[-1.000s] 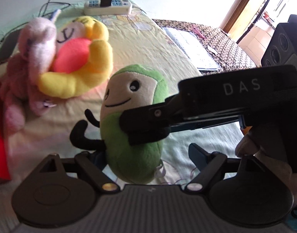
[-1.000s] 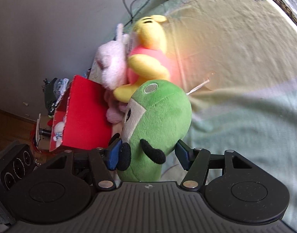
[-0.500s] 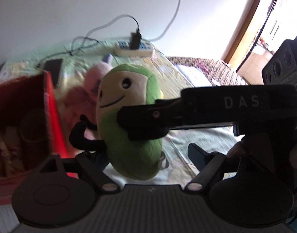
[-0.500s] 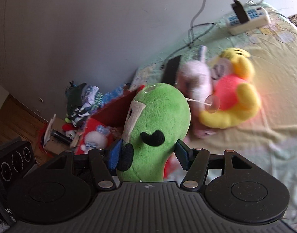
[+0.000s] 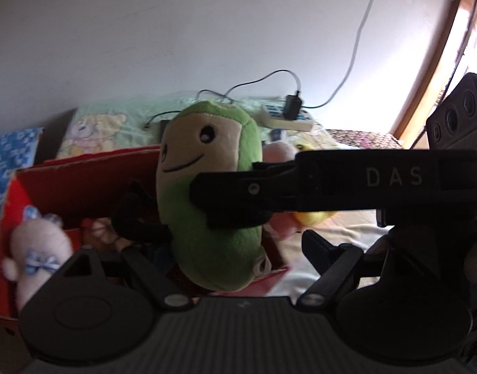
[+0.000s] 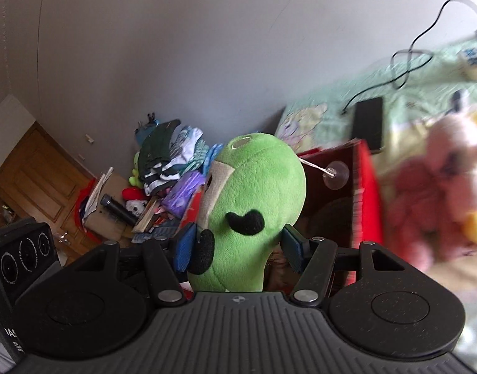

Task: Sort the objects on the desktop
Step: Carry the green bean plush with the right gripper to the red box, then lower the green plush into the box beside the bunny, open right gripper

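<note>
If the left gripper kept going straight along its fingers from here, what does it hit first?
Most likely the green plush toy, which hangs right ahead of the left gripper in the right gripper. The red box lies behind it. Depth is hard to judge in the fisheye view.

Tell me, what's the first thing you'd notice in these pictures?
A smiling green plush toy fills the middle of both views, pinched around its lower body by the right tool. Just behind and below it sits an open red box, with a small white plush doll wearing a blue checked bow at its left end. Off to the right, a blurry pink plush toy lies on the bed.
</note>
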A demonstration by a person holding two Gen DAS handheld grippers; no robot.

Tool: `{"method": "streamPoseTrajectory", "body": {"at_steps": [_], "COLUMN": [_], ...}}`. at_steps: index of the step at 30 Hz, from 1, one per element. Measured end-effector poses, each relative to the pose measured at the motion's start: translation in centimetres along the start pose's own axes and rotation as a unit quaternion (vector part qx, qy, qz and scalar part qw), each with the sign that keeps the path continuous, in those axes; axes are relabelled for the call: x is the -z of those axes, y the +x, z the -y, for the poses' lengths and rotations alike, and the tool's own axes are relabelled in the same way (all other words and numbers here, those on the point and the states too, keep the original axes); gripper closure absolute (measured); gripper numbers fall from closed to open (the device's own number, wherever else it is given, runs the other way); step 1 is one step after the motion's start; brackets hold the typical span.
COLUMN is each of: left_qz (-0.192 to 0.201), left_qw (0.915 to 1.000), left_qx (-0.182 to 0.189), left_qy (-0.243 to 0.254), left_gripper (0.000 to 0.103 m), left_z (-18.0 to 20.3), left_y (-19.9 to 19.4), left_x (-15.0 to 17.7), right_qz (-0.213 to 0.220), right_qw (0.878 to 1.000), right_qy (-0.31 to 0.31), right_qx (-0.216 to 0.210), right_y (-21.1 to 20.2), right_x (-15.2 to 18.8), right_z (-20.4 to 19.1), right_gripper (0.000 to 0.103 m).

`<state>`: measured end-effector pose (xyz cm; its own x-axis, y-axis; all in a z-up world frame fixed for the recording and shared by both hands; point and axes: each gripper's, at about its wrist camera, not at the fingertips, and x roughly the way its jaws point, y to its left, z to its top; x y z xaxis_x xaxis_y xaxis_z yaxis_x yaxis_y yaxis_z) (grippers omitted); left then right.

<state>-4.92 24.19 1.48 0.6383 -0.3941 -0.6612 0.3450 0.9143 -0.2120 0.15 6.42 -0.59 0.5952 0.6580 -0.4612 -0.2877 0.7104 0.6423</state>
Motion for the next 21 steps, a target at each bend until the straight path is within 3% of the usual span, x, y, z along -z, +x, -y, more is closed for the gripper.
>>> {"method": "streamPoseTrajectory", "body": {"at_steps": [8,14,21], "left_qz": [-0.039,-0.072,-0.098], "left_qw": [0.998,0.9945,0.9908], "left_qx": [-0.026,-0.036,-0.036], "left_qy": [-0.044,-0.066,-0.085], "left_gripper": [0.023,0.026,0.026], "left_z": [-6.7,-9.5,-11.2], "left_y": [1.9,3.2,4.4], "left_x": [1.0,2.4,3.0], "right_qz": [-0.059,-0.112,-0.145], "right_qw": [0.998,0.994,0.989], "right_qy": [-0.005,-0.009,-0.02], "right_qx": [-0.003,-0.002,0.0], "right_y": [6.8,10.6,12.8], "right_x": [-0.1,0.2,0.8], "right_z": [-0.8,-0.5,-0.3], "right_gripper": [0.041,0.041,0.041]}}
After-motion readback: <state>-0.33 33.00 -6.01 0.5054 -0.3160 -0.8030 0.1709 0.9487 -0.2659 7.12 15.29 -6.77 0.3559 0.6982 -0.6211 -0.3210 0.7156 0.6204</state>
